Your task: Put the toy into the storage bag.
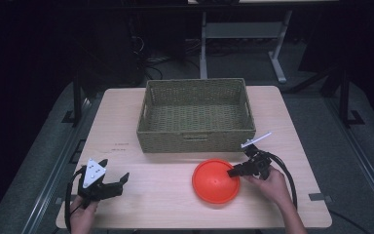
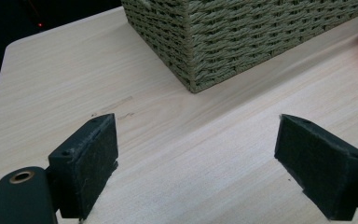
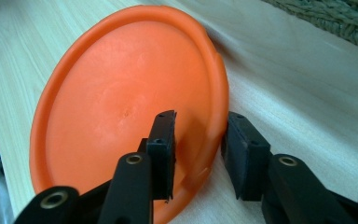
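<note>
Right gripper (image 3: 198, 154) straddles the rim of the orange disc (image 3: 116, 112), 1 jaw over its face and 1 outside, not yet closed. Judgement: close squarely on the rim before lifting. Left gripper (image 1: 108, 185) rests wide open, empty, on the bench (image 1: 156, 190). Wicker basket (image 1: 195, 114) sits beyond the disc.

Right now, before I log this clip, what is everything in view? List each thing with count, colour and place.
basket: one, olive-green woven, far middle of the table, nothing visible inside.
disc: one, orange, upside-down dish shape, near side just in front of the basket.
table: one, pale wood, under everything.
left tongs: one, black, near-left corner, jaws wide apart over bare wood.
right tongs: one, black, jaws either side of the disc's right rim, a gap visible on the outer side.
hands: two, at the bottom edge, one on each tongs.
</note>
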`<state>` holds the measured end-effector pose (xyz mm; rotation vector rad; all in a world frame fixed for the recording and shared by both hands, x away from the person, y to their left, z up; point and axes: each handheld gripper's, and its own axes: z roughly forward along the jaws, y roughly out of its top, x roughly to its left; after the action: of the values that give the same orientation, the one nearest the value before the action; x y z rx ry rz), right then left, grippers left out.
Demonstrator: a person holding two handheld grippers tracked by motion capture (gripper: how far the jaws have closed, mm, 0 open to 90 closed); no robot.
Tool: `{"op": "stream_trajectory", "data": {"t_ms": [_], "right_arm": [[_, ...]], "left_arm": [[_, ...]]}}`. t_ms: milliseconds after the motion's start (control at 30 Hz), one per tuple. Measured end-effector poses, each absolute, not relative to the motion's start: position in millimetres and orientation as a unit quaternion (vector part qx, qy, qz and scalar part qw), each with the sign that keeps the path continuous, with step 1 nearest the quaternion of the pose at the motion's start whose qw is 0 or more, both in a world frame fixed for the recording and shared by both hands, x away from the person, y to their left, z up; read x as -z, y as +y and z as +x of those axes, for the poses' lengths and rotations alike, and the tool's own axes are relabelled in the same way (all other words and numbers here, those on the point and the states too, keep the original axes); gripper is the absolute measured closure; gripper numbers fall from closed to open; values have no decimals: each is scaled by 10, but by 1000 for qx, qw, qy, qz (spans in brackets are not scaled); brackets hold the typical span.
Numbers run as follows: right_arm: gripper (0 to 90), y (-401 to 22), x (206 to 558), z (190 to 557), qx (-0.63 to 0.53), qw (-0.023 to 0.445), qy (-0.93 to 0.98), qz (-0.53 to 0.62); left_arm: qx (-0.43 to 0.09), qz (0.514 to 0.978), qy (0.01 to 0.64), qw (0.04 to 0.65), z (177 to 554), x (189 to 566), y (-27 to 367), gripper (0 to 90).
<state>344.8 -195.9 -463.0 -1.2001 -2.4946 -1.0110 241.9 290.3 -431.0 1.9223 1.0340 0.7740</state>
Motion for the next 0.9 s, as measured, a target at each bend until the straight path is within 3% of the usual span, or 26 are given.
{"op": "stream_trajectory", "data": {"t_ms": [433,767,900], "right_arm": [[704,-1960,4549,3413,344,86,-847,-397],[800,-1945,4347,3307,364,64,-849,-378],[818,-1947,4293,3311,375,81,-846,-369]], "left_arm": [[-308,760,408,402,2420,4307,2904,128],[-309,760,408,402,2416,4304,2905,128],[-310,758,408,402,2411,4304,2904,128]]}}
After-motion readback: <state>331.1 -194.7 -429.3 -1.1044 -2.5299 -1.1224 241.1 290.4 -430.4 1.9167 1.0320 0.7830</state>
